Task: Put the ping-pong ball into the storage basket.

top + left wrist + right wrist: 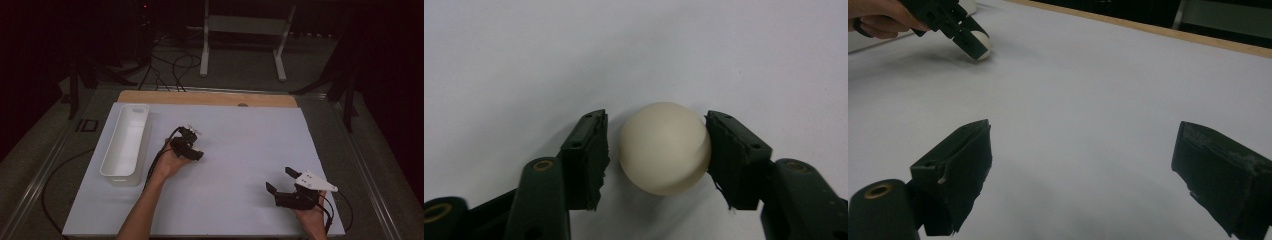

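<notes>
The left gripper (656,150) brackets a cream ping-pong ball (665,148) on the white table (240,140), one pad touching and the other a hair off, so it isn't yet pinched; light, smooth and apt to roll, it wants squeezing across its widest middle, while the right gripper (281,181) rests spread and empty.

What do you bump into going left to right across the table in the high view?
bin → left gripper → right gripper
</notes>
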Available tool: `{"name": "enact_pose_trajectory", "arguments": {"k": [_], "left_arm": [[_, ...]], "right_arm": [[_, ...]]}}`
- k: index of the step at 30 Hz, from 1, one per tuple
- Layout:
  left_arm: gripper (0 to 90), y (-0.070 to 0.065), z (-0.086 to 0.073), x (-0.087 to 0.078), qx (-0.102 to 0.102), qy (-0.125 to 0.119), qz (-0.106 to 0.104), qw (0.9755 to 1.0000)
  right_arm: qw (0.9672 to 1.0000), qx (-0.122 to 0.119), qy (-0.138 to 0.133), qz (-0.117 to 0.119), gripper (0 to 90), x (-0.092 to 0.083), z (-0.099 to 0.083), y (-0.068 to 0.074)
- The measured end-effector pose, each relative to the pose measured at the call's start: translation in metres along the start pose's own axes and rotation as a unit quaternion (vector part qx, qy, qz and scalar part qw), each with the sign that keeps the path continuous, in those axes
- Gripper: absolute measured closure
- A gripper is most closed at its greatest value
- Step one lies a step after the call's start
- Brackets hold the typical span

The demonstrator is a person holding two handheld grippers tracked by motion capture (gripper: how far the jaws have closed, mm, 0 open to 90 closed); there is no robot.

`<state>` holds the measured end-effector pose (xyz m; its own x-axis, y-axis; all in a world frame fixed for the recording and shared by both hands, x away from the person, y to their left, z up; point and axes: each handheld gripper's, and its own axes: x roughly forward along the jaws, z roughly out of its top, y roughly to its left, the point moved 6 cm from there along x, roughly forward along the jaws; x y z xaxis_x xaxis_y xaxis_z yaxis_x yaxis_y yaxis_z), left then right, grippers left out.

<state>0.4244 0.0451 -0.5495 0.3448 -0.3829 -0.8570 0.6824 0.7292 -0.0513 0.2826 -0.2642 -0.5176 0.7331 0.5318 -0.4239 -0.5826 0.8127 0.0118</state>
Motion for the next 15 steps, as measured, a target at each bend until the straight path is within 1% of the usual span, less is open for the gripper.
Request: {"name": "enact_pose_trajectory", "arguments": {"k": [5,11,15], "left_arm": [[49.8,-0.0008,-0.0008,0.0016,-0.001,0.003,-0.004,1.0000],[50.5,-0.0008,-0.0009,0.0015,-0.001,0.004,-0.003,1.0000],[50.6,-0.0003,-0.0006,0.0017,-0.004,0.002,0.000,1.0000]], "right_arm": [[1.0000,-0.001,0.000,0.000,8.7,0.0001,-0.0001,0.0000],[1.0000,0.000,0.000,0.000,8.8,0.0003,-0.0001,0.0001],[1.0000,0.000,0.000,0.000,8.8,0.0005,-0.0001,0.0002]]}}
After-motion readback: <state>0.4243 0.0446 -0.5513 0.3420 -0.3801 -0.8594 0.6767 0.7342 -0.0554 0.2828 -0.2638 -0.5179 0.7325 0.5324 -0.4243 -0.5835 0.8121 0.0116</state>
